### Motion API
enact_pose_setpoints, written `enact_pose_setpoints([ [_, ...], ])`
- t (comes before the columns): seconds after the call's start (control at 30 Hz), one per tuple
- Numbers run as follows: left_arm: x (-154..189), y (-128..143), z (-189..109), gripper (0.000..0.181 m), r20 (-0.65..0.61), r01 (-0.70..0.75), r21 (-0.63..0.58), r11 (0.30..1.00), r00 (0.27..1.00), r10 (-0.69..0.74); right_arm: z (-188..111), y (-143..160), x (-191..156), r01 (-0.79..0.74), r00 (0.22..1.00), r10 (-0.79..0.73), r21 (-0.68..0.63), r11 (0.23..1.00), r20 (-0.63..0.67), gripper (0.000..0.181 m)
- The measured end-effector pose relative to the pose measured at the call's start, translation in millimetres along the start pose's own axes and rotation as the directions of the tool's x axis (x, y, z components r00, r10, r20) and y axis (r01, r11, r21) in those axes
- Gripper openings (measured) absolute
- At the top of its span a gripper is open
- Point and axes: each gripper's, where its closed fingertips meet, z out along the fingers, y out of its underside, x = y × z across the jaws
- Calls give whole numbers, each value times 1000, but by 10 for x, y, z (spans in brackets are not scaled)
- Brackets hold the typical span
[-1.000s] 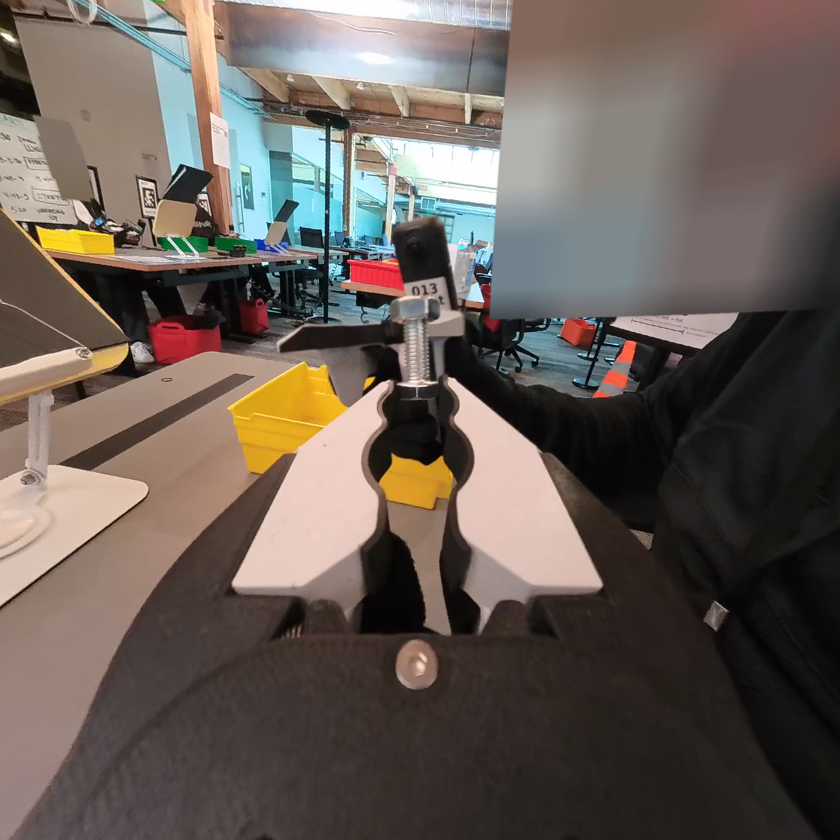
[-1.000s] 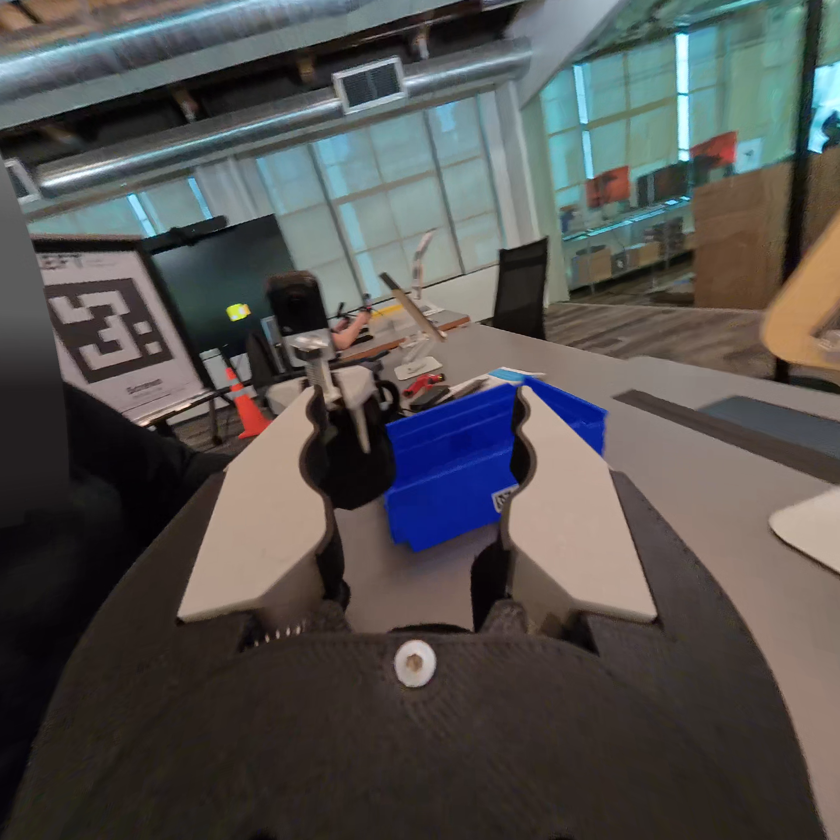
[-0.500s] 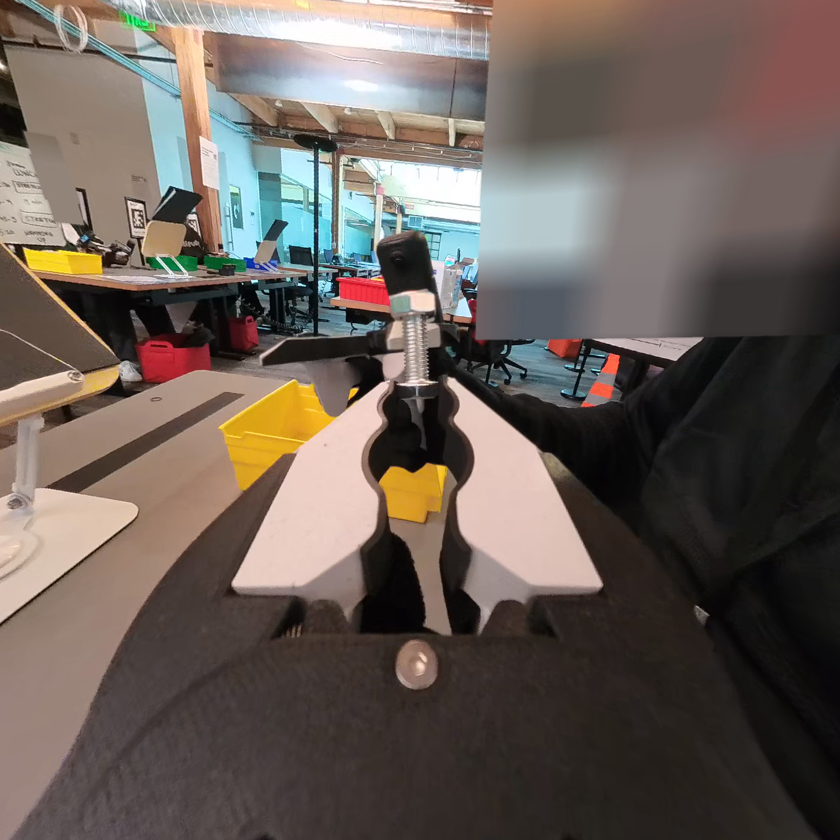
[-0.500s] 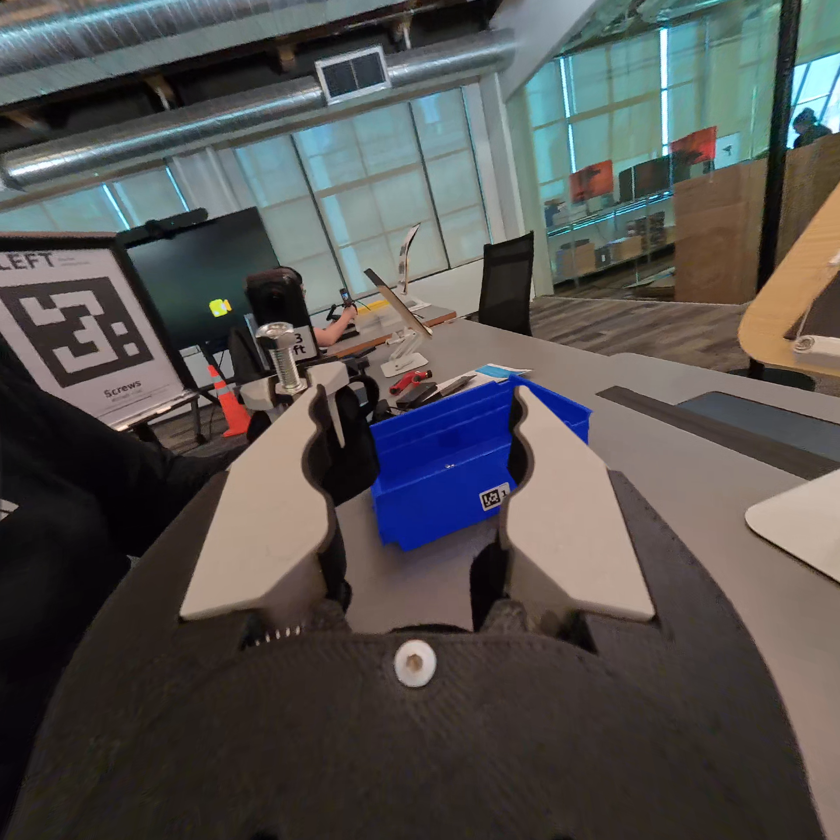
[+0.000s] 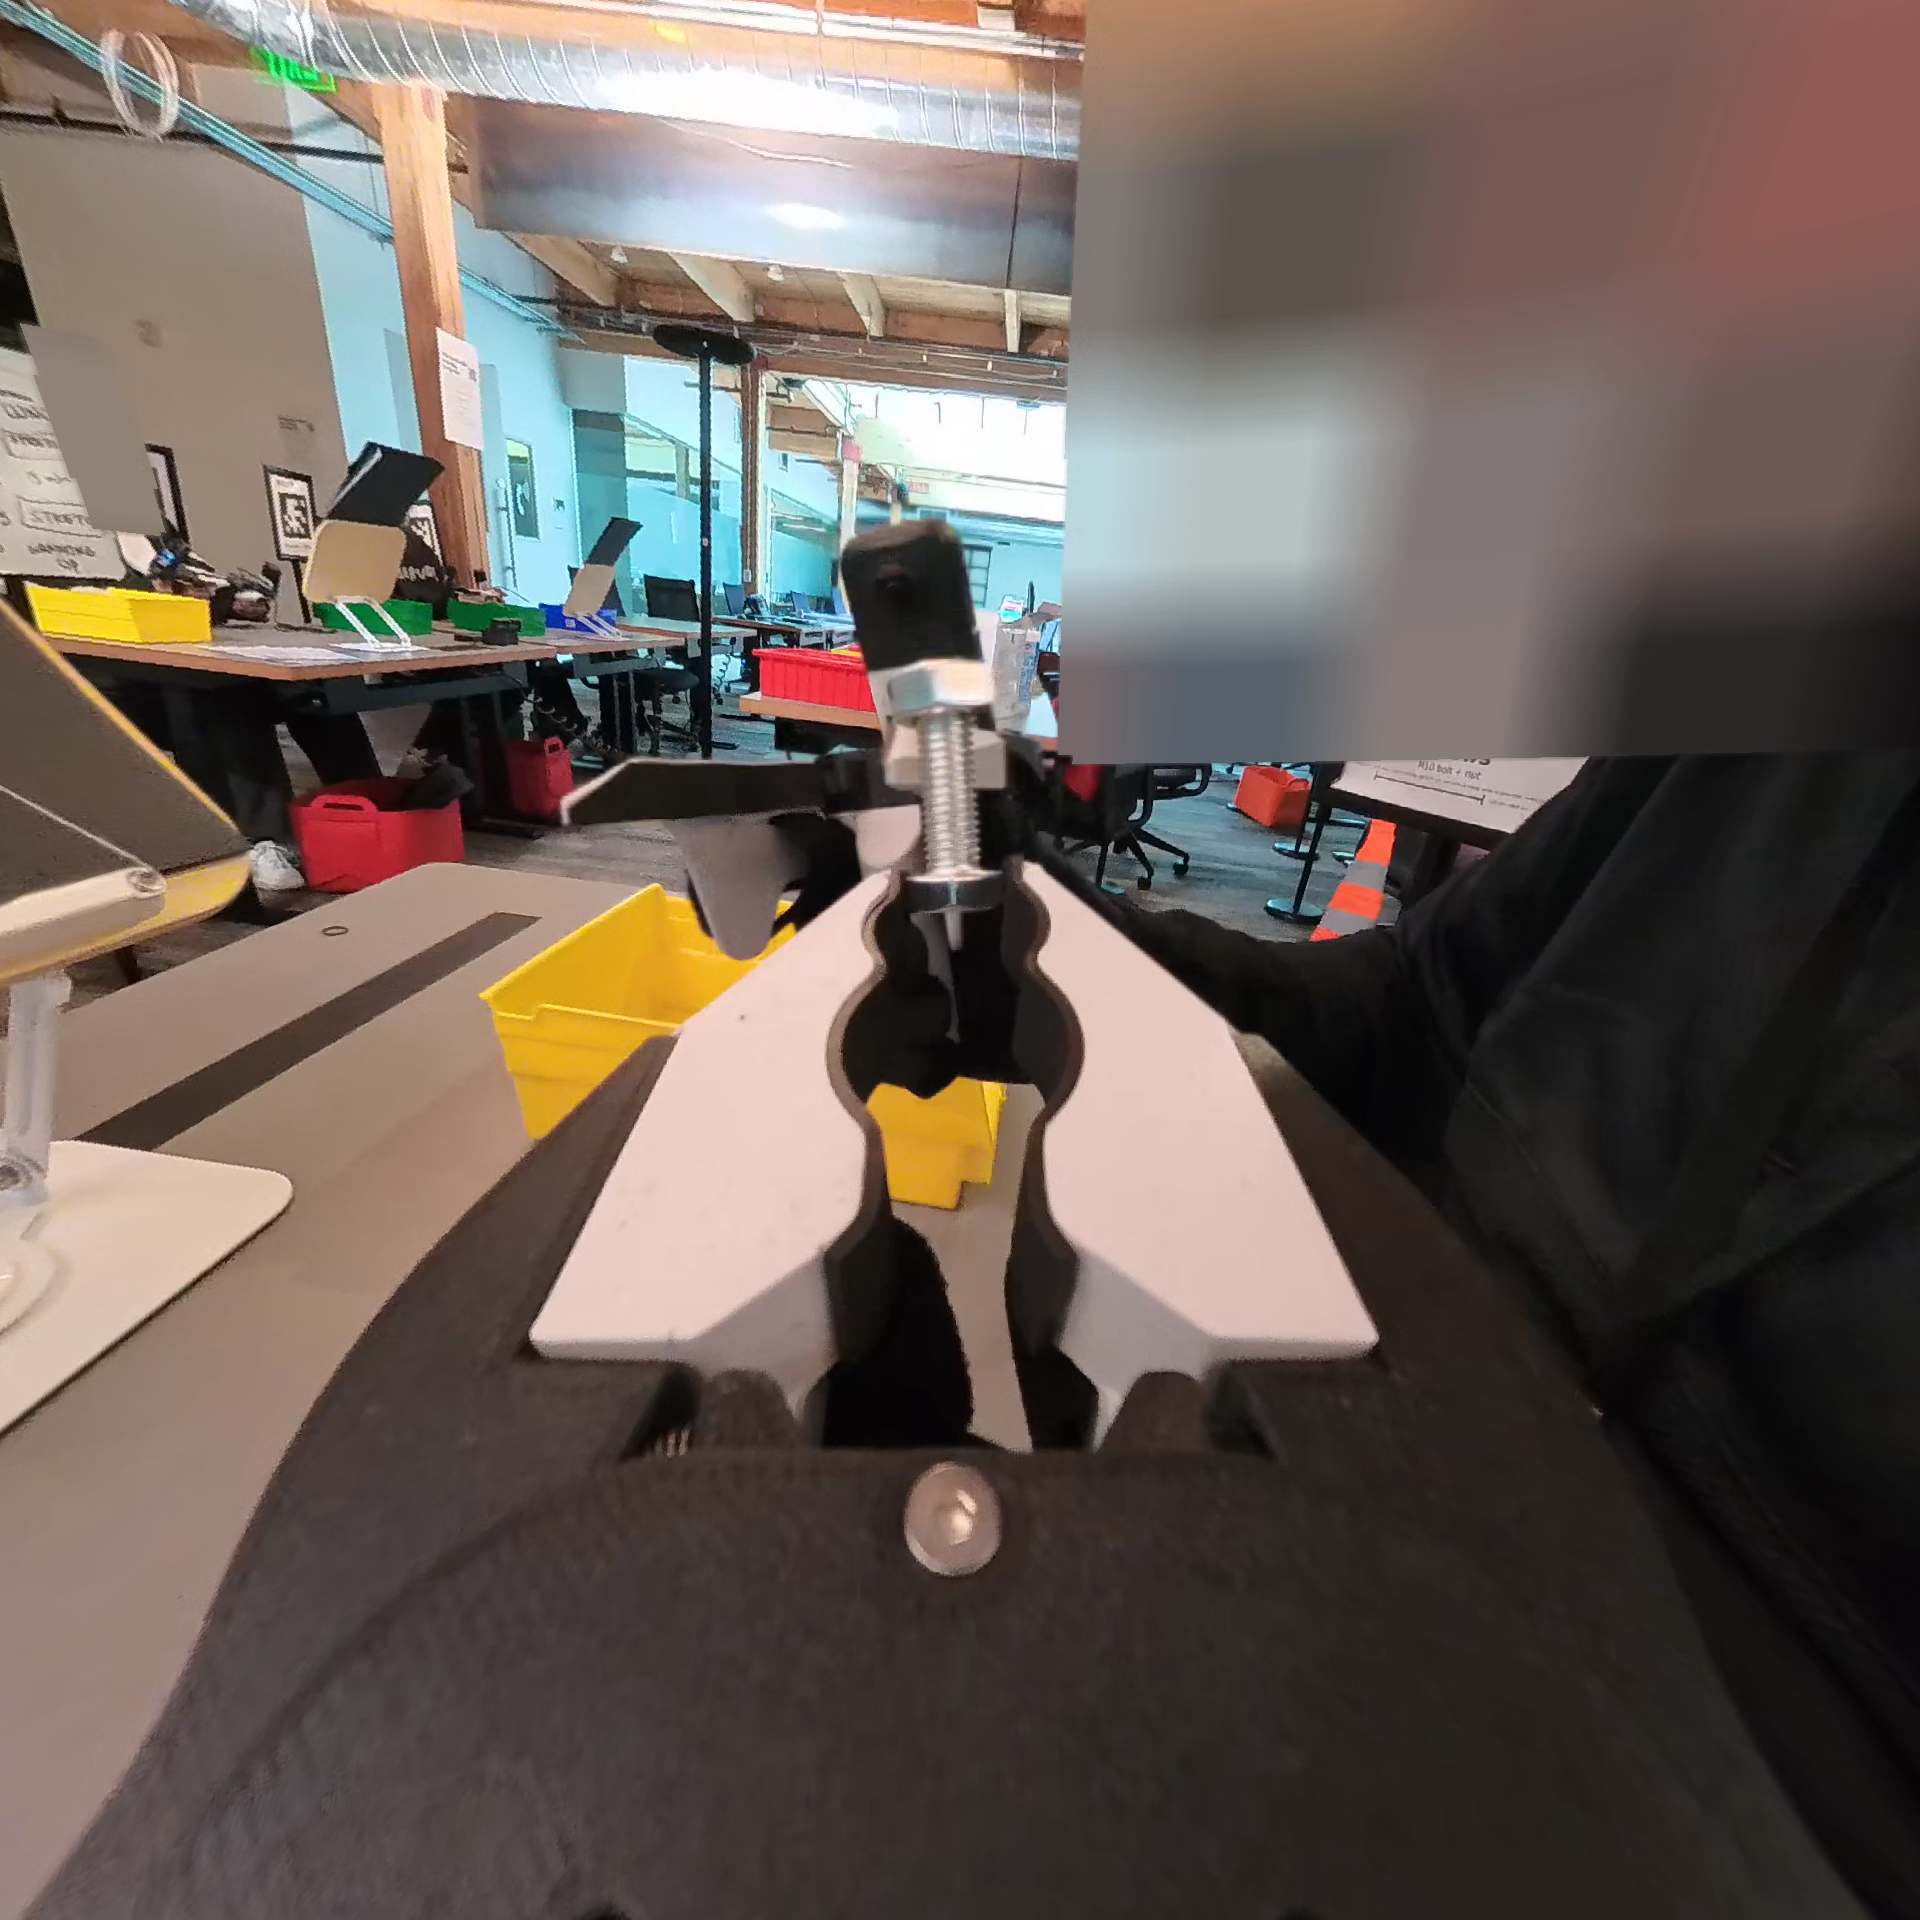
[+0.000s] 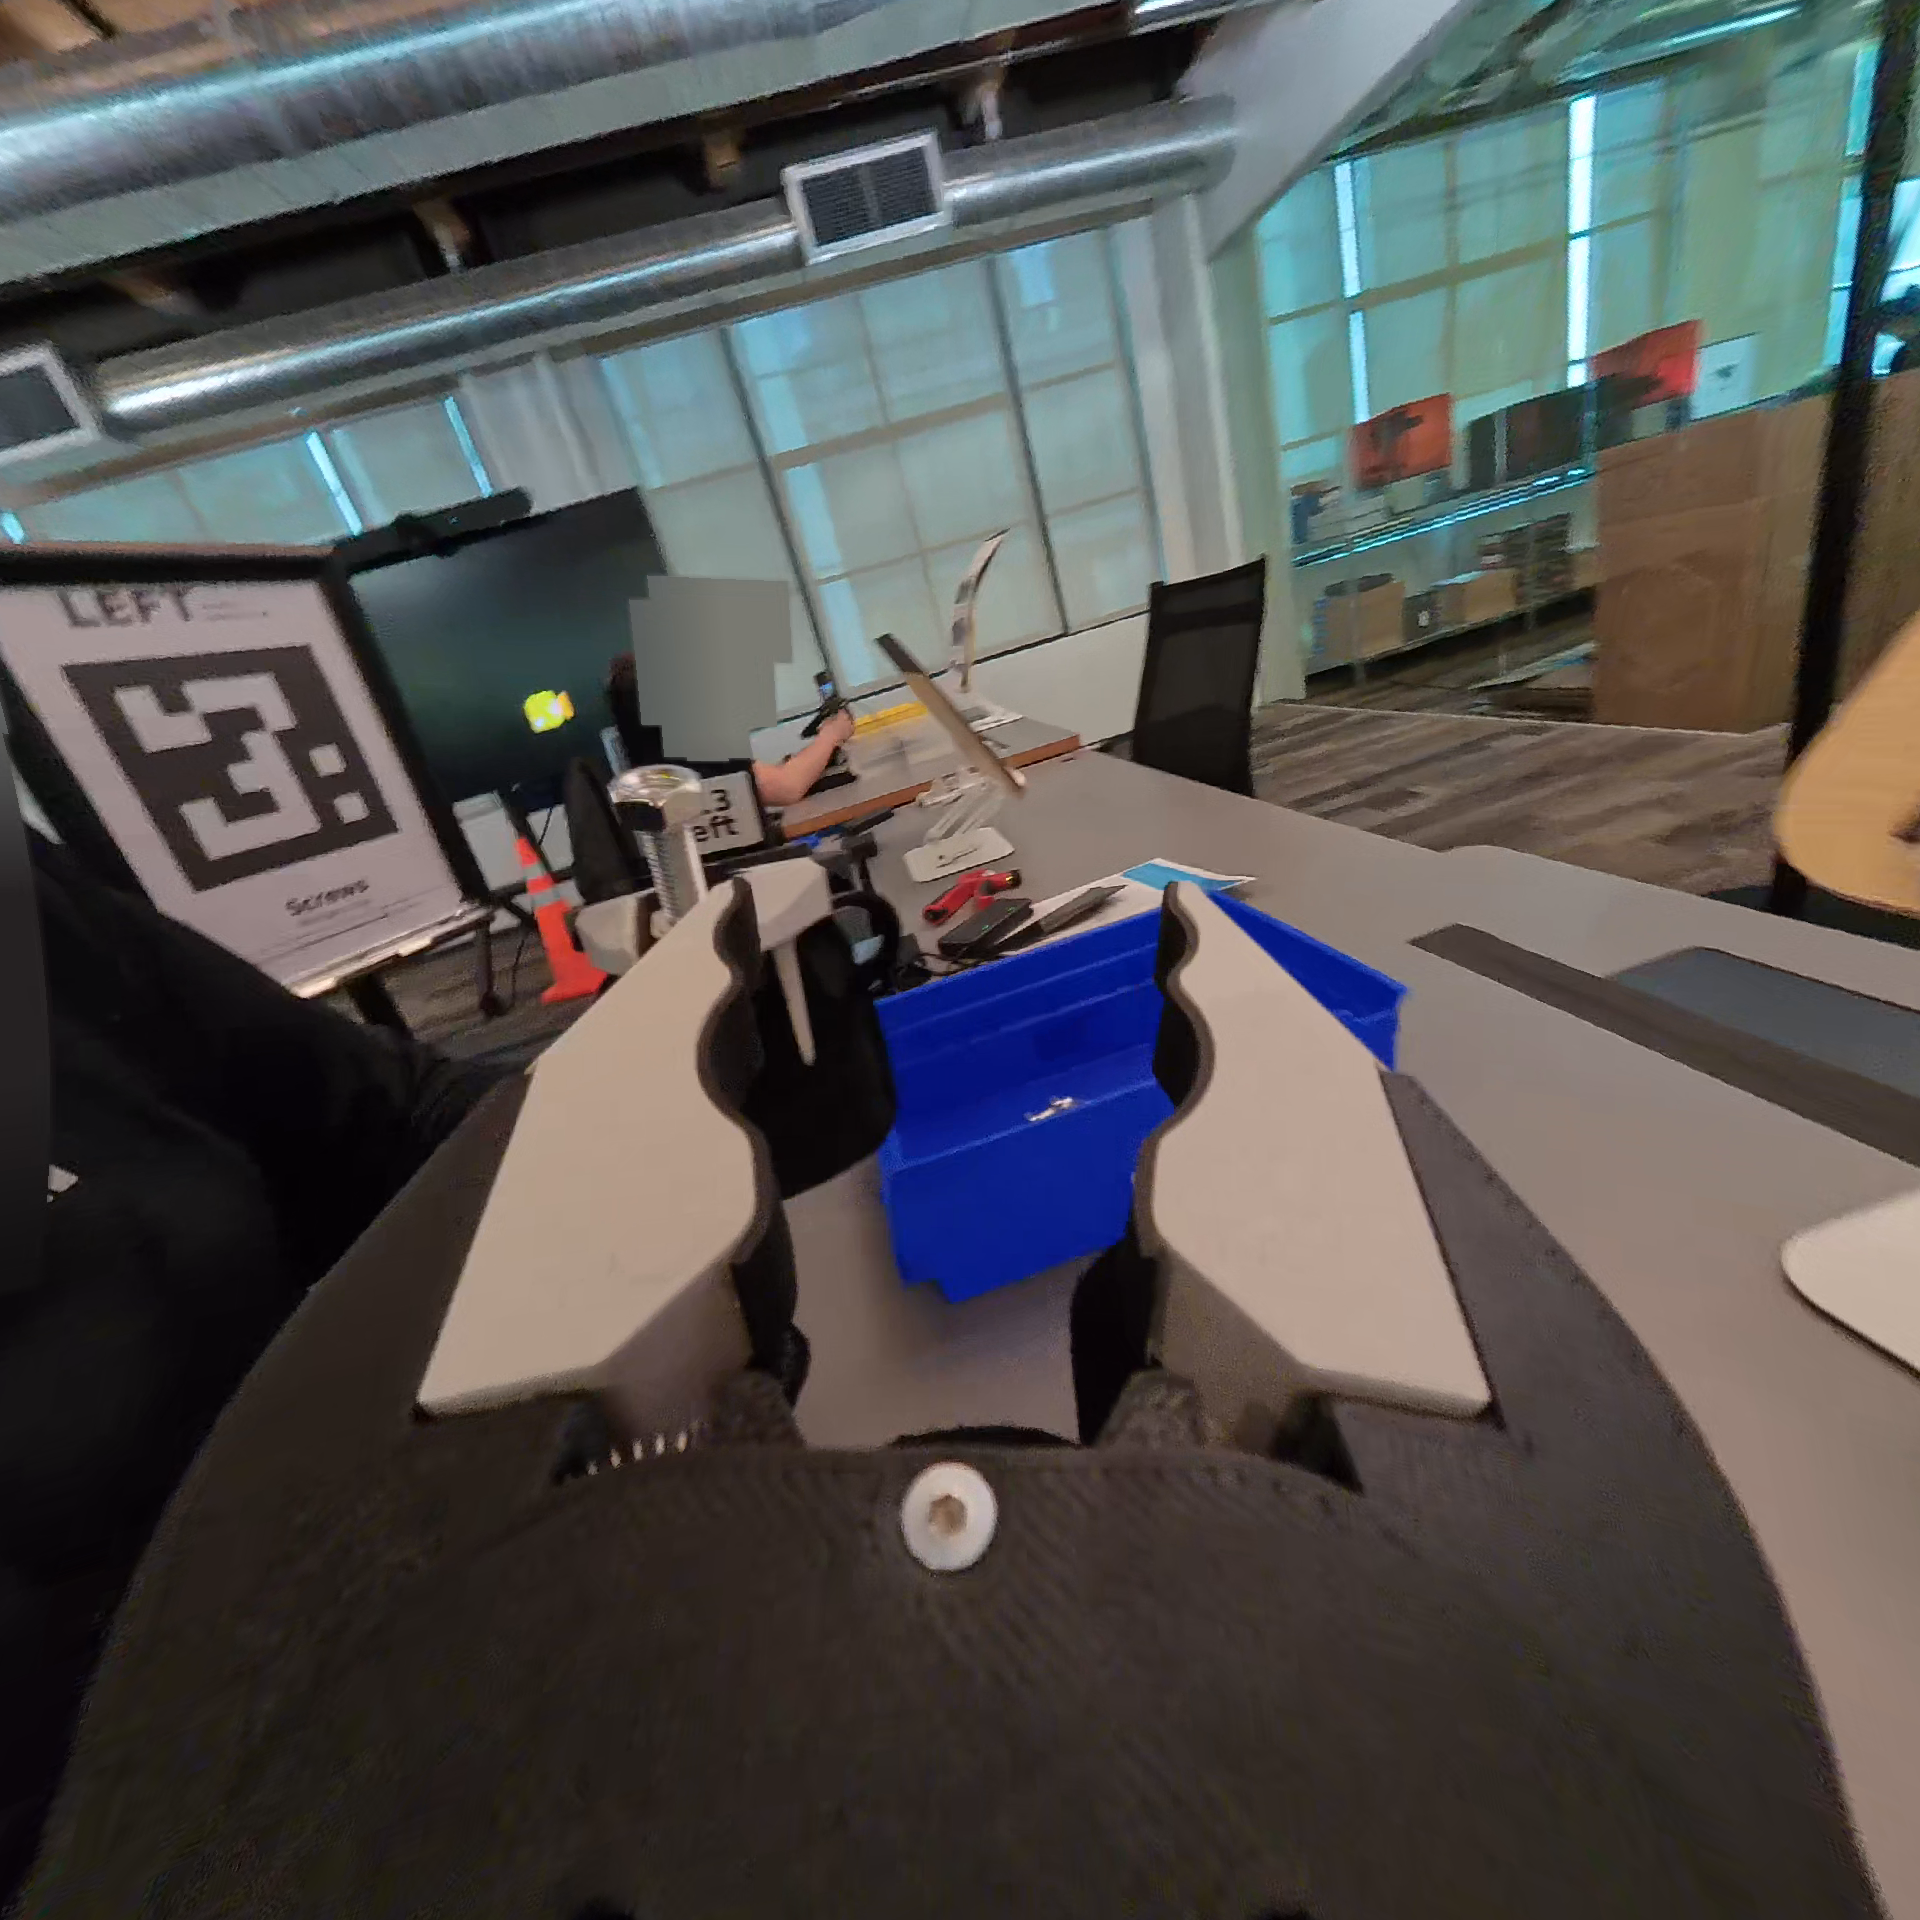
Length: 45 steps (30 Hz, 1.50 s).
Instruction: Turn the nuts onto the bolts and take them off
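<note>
My left gripper [image 5: 951,883] is shut on a silver nut [image 5: 951,891] at its fingertips. A silver bolt [image 5: 945,779] stands upright in the nut, with its hex head [image 5: 935,686] on top. My right gripper [image 6: 951,935] is open and empty. The bolt [image 6: 665,842] is just left of its left finger, outside the jaws, held from below by the left gripper's fingers [image 6: 613,925]. In the left wrist view the right gripper is right behind the bolt, one of its fingers [image 5: 707,795] reaching out to the left.
A yellow bin [image 5: 613,997] is on the grey table [image 5: 312,1143] beyond my left gripper. A blue bin [image 6: 1039,1164] holding a small metal part [image 6: 1049,1110] lies ahead of my right gripper. A white stand base [image 5: 125,1236] is at the left, and a person's dark sleeve [image 5: 1558,1039] at the right.
Both grippers have shifted slightly with the bolt still upright in the left one. The right gripper stays open, and its view now looks down more into the blue bin.
</note>
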Motion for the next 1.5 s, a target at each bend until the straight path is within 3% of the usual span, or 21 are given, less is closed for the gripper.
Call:
enact_pose_setpoints([
  [0.13, -22, -8, -10, 15, 1, 4, 5, 1000, 1000, -4, -160, -44, 111, -15, 999, 15, 8, 1000, -35, 78],
  [0.3, -19, 70, 30, 16, -4, 20, -8, 1000, 1000, -20, 132, -97, -299, 51, 994, -51, 1, 999, 94, 84],
  [0.43, 26, 38, 36, 15, -11, 8, -6, 1000, 1000, -8, 267, -62, -306, 35, 993, -33, -16, 999, 114, 86],
  [0.63, -17, -11, -20, 15, 4, -3, 3, 1000, 1000, 3, 80, -51, -101, -15, 999, 15, 0, 1000, 51, 79],
  [0.77, -53, 26, -22, 15, 21, -13, -13, 1000, 1000, 14, 62, -86, -193, 7, 998, -6, -13, 1000, 69, 76],
  [0.87, -134, 82, -32, 15, 88, -73, -68, 995, 993, 79, 84, -105, -280, 38, 997, -34, -55, 998, 71, 69],
  [1.0, -324, 189, -71, 16, 226, -226, -233, 946, 933, 279, 81, 63, -261, 32, 999, -27, -210, 977, 25, 52],
  [1.2, -439, 293, -115, 16, 269, -361, -395, 845, 834, 482, 88, 206, -251, -4, 1000, 0, -273, 962, -12, 41],
  [1.5, -362, 279, -70, 16, 250, -348, -351, 869, 860, 445, 105, 223, -119, -19, 999, 12, -254, 967, -31, 49],
])
